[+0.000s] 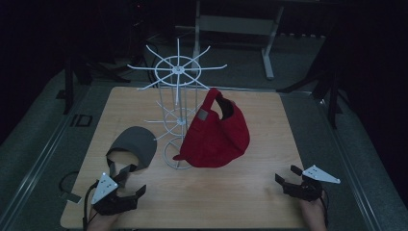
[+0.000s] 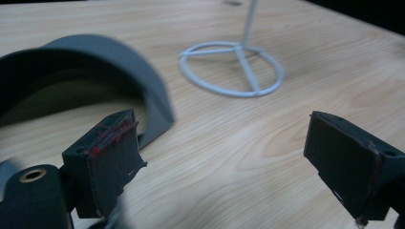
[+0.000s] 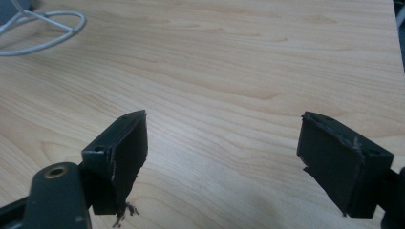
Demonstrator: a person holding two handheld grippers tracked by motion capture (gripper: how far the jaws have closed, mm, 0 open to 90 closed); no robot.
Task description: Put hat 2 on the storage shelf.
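While the left gripper (image 1: 129,185) hangs with its jaws wide apart and empty just near of the grey cap (image 1: 132,147), the likeliest slip is pinching only the soft crown, so the fabric folds and the cap drags across the smooth wooden table (image 1: 231,197). That cap lies at the near left, its stiff curved brim toward the gripper. A careless lift could also knock the thin white wire rack (image 1: 177,103), which is light and top-heavy with the slouching red cap (image 1: 216,132) hung on it. At near right, the right gripper (image 1: 287,177) is likewise spread and empty.
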